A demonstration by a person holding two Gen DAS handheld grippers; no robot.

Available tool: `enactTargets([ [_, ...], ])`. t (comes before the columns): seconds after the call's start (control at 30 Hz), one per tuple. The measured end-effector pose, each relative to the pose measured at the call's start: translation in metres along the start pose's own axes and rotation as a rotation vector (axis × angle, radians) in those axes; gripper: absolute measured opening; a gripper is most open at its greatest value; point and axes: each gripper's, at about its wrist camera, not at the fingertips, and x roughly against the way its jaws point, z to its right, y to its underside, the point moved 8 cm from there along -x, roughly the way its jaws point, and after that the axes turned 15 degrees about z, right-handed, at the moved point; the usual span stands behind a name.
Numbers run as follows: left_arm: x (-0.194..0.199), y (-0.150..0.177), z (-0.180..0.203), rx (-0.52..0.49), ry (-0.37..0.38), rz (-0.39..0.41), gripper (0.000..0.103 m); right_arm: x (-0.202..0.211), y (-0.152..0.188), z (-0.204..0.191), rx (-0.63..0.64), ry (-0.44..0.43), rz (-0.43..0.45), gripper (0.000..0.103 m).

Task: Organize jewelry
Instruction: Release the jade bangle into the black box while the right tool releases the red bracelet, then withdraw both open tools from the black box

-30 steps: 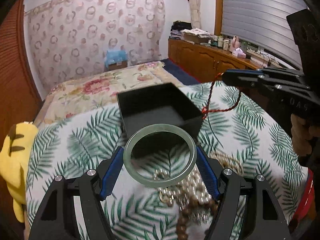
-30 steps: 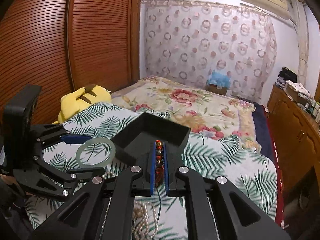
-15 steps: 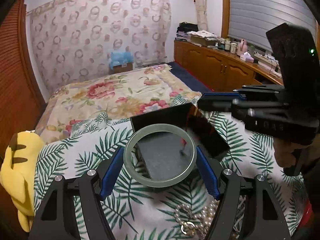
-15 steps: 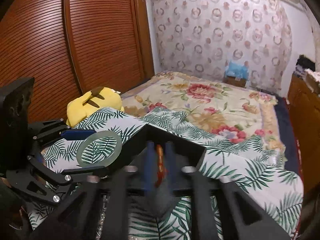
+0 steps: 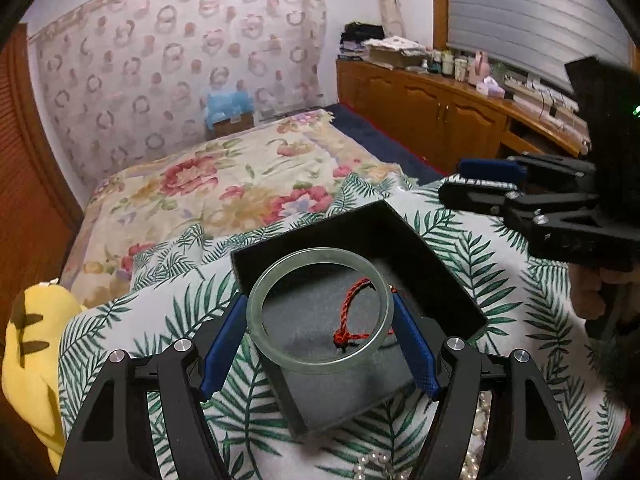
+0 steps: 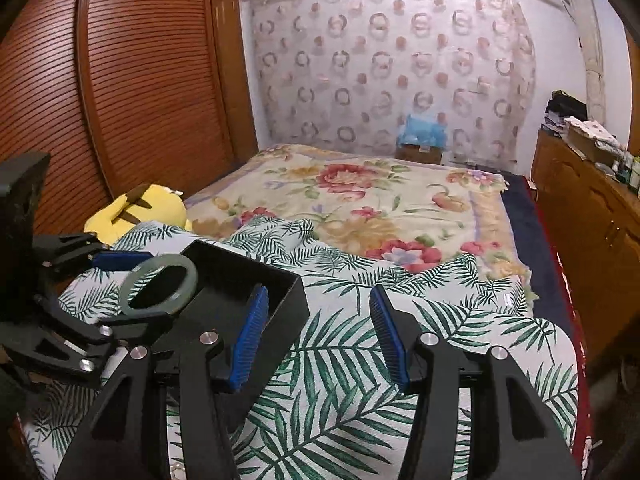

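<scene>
My left gripper [image 5: 320,320] is shut on a pale green jade bangle [image 5: 256,312] and holds it flat just above the open black jewelry box [image 5: 432,264]. A red cord bracelet [image 5: 352,312] lies on the grey lining inside the box. My right gripper [image 6: 316,336] is open and empty, to the right of the box [image 6: 288,284] above the leaf-print cloth. The bangle [image 6: 188,280] and left gripper also show in the right wrist view at left. The right gripper [image 5: 480,180] shows at the right of the left wrist view.
A pearl strand [image 5: 376,464] lies on the leaf-print cloth [image 5: 500,248] near me. A yellow plush toy [image 6: 140,208] sits at the left by the wooden wardrobe [image 6: 120,80]. A floral bedspread [image 6: 360,192] stretches behind. A wooden cabinet [image 5: 440,112] runs along the right.
The right gripper has opened and dropped the red cord bracelet into the box, then drawn back to the right. The left gripper moved the bangle forward over the box.
</scene>
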Motion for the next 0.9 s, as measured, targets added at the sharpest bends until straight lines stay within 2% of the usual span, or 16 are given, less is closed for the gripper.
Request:
enactTargets([
  [0.23,-0.010,0.003,0.001,-0.008,-0.014,-0.021,0.069,-0.001,-0.002,0.000,-0.006,-0.014,0.008,0.055],
  [0.4,-0.004,0.002,0.001,0.008,-0.014,0.002,0.076,0.002,-0.004,-0.002,0.000,-0.007,0.016,0.055],
  [0.7,0.029,0.007,-0.002,0.041,-0.020,0.027,0.076,0.023,-0.018,-0.017,0.044,0.000,0.036,0.055],
  [0.9,0.057,0.025,0.003,0.057,-0.018,0.032,0.077,0.049,-0.007,-0.029,0.055,0.000,0.027,0.055],
])
